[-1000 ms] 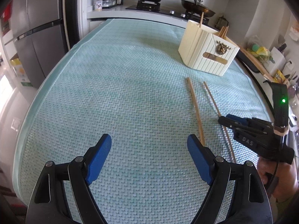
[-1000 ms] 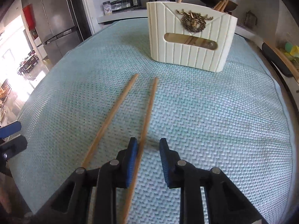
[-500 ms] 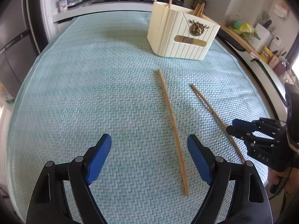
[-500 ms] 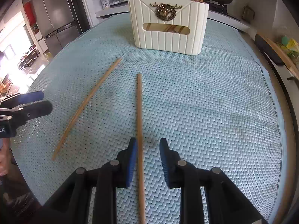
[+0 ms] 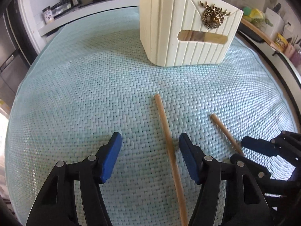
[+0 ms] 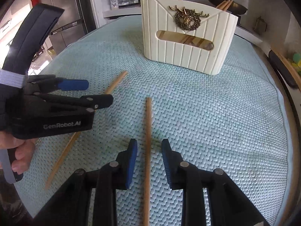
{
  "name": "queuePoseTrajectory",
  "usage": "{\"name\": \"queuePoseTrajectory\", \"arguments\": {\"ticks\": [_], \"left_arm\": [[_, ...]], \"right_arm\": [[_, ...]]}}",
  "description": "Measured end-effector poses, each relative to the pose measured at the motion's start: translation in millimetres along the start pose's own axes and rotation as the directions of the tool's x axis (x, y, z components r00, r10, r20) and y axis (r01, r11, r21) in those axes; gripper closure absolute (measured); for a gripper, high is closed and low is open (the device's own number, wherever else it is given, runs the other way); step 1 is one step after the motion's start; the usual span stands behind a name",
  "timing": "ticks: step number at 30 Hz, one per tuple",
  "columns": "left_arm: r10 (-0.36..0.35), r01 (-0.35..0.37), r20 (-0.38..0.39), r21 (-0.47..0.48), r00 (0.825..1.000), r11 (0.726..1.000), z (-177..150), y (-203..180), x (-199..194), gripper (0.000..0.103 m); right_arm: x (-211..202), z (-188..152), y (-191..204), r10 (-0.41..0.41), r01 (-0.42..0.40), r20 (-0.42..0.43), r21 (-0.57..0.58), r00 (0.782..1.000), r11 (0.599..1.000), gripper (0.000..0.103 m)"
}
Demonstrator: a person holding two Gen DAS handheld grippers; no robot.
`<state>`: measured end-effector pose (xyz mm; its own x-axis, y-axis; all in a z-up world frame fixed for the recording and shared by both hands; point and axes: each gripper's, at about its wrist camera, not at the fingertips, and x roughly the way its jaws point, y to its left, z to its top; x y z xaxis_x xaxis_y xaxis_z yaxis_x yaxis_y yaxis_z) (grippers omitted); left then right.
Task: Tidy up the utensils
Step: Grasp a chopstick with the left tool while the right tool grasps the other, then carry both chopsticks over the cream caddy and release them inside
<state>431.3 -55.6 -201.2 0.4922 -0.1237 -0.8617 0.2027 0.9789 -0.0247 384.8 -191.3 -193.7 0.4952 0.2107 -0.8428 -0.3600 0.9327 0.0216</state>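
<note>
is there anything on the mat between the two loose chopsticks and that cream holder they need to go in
Nothing visible. Only bare mat lies between the left chopstick, the right chopstick and the cream holder. Each chopstick sits between the pads of an open claw, left claw and right claw.

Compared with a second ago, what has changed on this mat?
The left gripper has swung over to the left chopstick, its jaws closing partway around it without gripping. The right gripper straddles the other chopstick, not clamped. Both chopsticks and the cream holder stayed put.
</note>
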Motion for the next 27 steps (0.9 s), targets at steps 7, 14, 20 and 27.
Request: {"name": "queuePoseTrajectory", "arguments": {"ticks": [7, 14, 20, 27], "left_arm": [[-0.014, 0.016, -0.042, 0.059, 0.999, 0.998, 16, -5, 0, 0.065], [-0.091, 0.091, -0.03, -0.006, 0.995, 0.996, 27, 9, -12, 0.098], [-0.145, 0.152, 0.125, -0.042, 0.981, 0.988, 29, 27, -81, 0.098], [-0.178, 0.191, 0.308, -0.011, 0.935, 0.982, 18, 30, -168, 0.098]], "right_arm": [[16, 26, 6, 0.02, -0.02, -0.017, -0.036, 1.0, 0.999, 0.097], [16, 44, -5, 0.073, -0.072, -0.014, 0.031, 0.997, 0.997, 0.097], [-40, 51, -27, 0.126, -0.142, 0.144, 0.108, 0.982, 0.984, 0.097], [-129, 51, -30, 0.132, -0.178, 0.346, 0.103, 0.929, 0.979, 0.097]]}}
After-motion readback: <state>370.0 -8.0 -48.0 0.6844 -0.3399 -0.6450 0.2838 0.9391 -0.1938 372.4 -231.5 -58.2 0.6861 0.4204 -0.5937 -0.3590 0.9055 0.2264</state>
